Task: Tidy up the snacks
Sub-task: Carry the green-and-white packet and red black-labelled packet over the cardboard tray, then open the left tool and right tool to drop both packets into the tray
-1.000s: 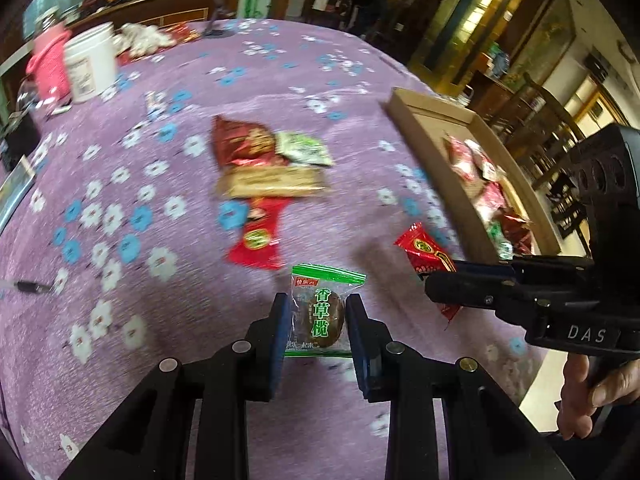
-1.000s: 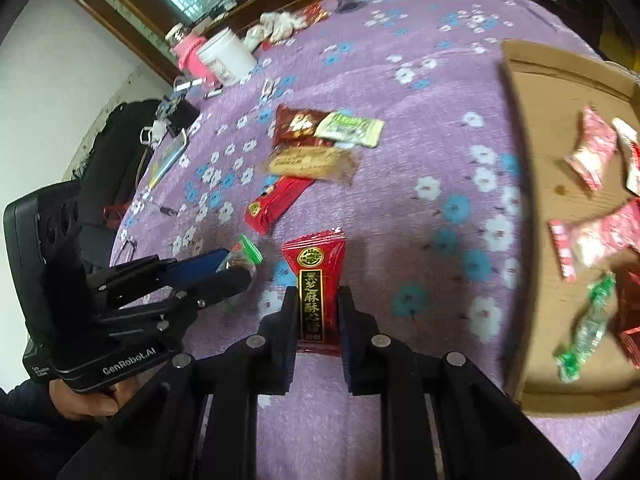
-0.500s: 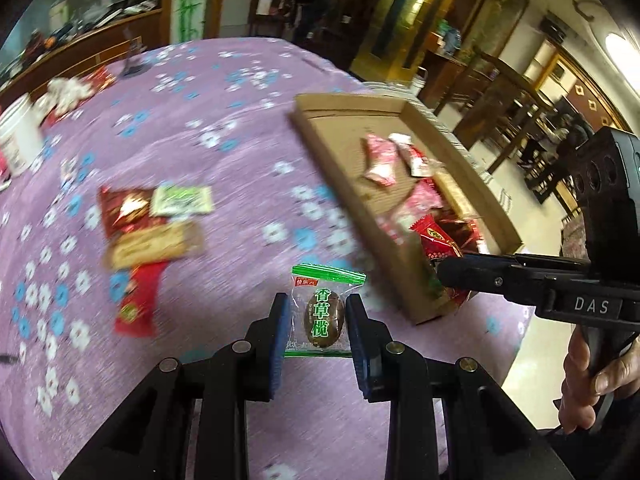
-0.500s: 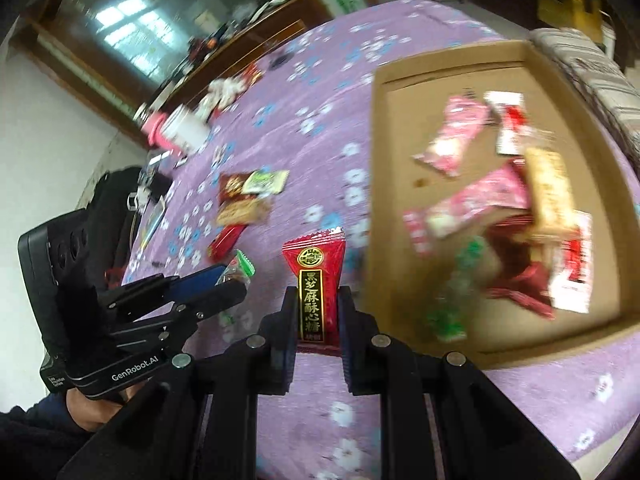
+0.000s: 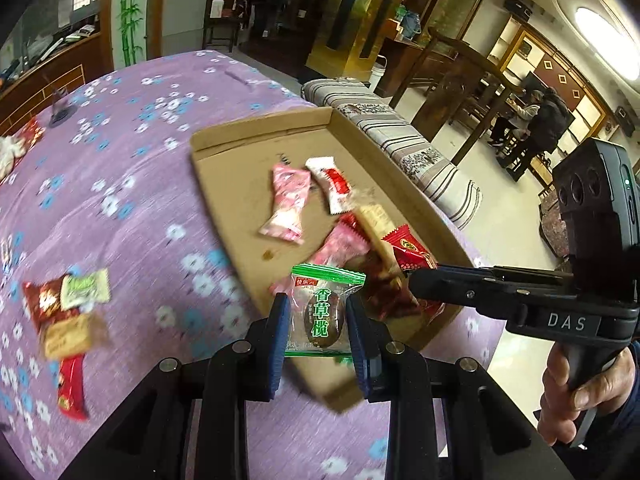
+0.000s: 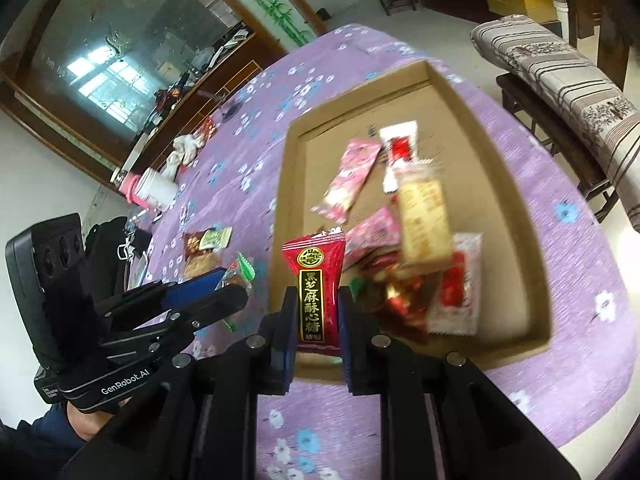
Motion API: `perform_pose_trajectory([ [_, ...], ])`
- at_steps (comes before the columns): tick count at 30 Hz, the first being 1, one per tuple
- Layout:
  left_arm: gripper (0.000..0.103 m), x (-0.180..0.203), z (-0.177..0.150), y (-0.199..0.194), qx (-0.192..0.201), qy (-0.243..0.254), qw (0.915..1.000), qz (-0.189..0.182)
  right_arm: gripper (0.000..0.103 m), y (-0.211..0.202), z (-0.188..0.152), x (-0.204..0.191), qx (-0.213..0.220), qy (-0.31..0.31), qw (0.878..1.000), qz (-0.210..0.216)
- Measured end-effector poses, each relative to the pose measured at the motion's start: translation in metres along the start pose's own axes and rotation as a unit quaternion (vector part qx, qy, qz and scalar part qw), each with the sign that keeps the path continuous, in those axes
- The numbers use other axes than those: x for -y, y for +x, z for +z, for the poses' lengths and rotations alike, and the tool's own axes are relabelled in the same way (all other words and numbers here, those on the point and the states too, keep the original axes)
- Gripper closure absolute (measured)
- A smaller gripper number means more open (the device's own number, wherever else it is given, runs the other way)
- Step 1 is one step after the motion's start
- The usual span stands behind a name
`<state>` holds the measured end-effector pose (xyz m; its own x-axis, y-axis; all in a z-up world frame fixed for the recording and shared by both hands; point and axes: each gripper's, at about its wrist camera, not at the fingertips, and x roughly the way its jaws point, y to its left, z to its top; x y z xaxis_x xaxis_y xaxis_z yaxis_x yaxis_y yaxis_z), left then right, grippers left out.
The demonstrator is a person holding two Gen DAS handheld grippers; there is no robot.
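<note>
Left wrist view: my left gripper [image 5: 318, 316] has its jaws clamped on a green-edged olive candy packet [image 5: 322, 312], held above the near edge of the cardboard tray [image 5: 224, 200]. My right gripper [image 6: 312, 320] has its jaws closed on a red sesame candy packet [image 6: 318, 292], also over the tray's near wall. Beyond both jaws, pink, white and red wrapped snacks [image 5: 286, 204] lie inside the tray. Left of my jaws, loose snacks [image 5: 66, 320] lie on the purple flowered surface [image 5: 132, 184].
</note>
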<state>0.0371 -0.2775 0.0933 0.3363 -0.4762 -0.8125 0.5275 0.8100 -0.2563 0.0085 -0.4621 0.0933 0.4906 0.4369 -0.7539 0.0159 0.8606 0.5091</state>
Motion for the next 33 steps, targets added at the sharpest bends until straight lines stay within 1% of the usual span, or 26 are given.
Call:
perform_pose_trajectory([
  [4,0.074,0.006,0.014,0.017,-0.007,0.000,1.0000,0.007,0.085,0.001,0.016,0.014,-0.004,0.003,1.000,-0.007],
  [11,0.074,0.013,0.032,0.047,-0.013,-0.003,0.9996,0.025,0.085,0.010,0.057,0.037,-0.004,0.011,1.000,-0.022],
  [15,0.074,0.013,0.039,0.065,-0.017,-0.004,0.9990,0.042,0.085,0.022,0.077,0.044,-0.003,-0.001,0.999,-0.050],
  [17,0.074,0.012,0.040,0.070,-0.018,-0.003,0.9986,0.050,0.085,0.030,0.085,0.047,-0.004,-0.003,0.998,-0.055],
  [19,0.074,0.013,0.038,0.074,-0.019,-0.001,0.9981,0.058,0.085,0.036,0.090,0.050,-0.006,-0.005,0.998,-0.065],
  [24,0.074,0.016,0.035,0.079,-0.019,0.013,0.9969,0.075,0.085,0.050,0.094,0.057,-0.015,-0.004,0.998,-0.065],
  [33,0.074,0.020,0.034,0.080,-0.014,0.035,0.9950,0.092,0.085,0.066,0.099,0.057,-0.026,-0.008,0.998,-0.065],
])
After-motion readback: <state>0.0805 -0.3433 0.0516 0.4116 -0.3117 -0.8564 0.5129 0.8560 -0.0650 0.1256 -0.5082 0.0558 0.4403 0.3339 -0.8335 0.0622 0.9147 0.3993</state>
